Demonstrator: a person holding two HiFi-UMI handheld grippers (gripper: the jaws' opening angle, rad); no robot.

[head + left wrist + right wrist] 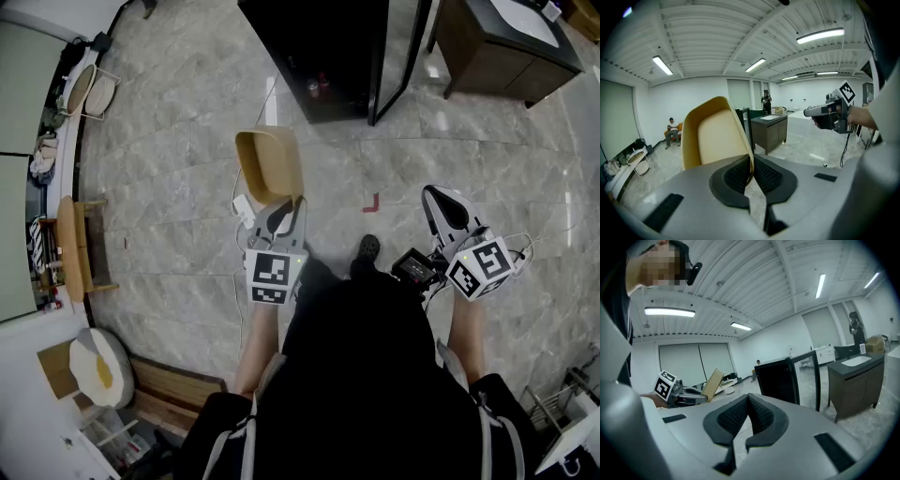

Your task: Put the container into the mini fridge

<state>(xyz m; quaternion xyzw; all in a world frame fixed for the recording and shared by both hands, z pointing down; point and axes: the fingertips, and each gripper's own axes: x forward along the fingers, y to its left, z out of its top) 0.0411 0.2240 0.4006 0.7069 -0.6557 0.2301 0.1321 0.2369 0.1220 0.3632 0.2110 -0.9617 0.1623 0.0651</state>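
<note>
A tan open container [269,164] hangs in the air over the marble floor, pinched by its rim in my left gripper [278,217], which is shut on it. In the left gripper view the container [712,133] rises from between the jaws, its wall clamped at the pads. The black mini fridge [323,52] stands ahead with its glass door [400,56] swung open. It also shows in the right gripper view as the mini fridge [780,378]. My right gripper [441,208] is shut with nothing in it, held to the right of the container.
A dark cabinet [511,47] with a white sink stands right of the fridge. A red tape mark [372,202] lies on the floor ahead. At the left are a wooden chair [73,248] and a wire basket [86,92]. People are far off in the gripper views.
</note>
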